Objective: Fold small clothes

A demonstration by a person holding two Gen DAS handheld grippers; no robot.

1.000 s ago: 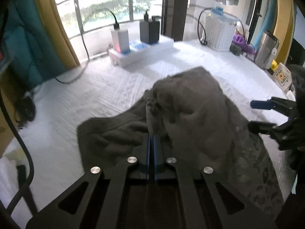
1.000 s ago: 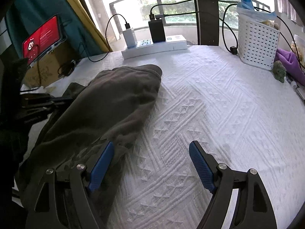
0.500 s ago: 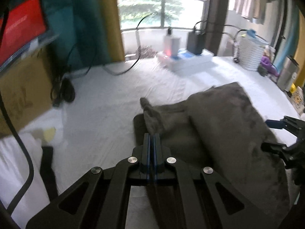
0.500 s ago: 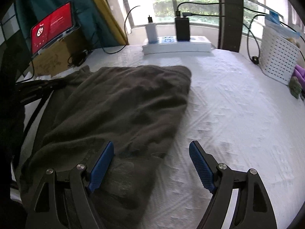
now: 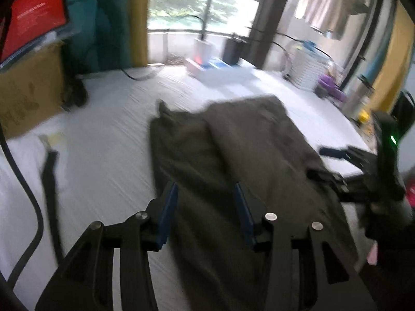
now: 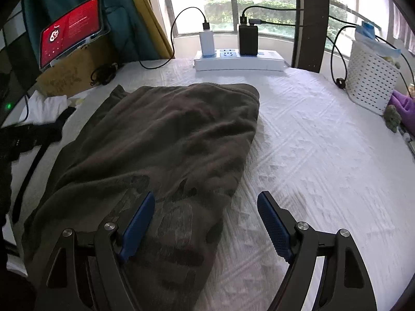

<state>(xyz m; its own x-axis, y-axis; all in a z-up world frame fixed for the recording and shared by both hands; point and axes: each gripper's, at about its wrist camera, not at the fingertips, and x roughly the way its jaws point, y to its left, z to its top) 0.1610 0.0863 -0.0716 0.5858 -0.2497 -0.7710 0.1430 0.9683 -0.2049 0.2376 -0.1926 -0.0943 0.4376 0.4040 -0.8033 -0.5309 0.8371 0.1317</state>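
A dark grey-brown garment (image 6: 166,155) lies folded lengthwise on the white textured cloth (image 6: 311,155); it also shows in the left wrist view (image 5: 246,160). My left gripper (image 5: 206,207) is open and empty just above the garment's near left part. My right gripper (image 6: 206,223) is open and empty over the garment's near right edge. The right gripper also shows at the right of the left wrist view (image 5: 334,160). The left wrist view is blurred by motion.
A white power strip with chargers (image 6: 238,61) stands at the back. A white perforated basket (image 6: 371,83) and purple items (image 6: 404,106) are at the right. A red-screen tablet on a cardboard box (image 6: 70,41) and black cables are at the left.
My left gripper has opened and let go of the garment's fold, which now lies flat. The right gripper stayed open and shifted slightly over the garment.
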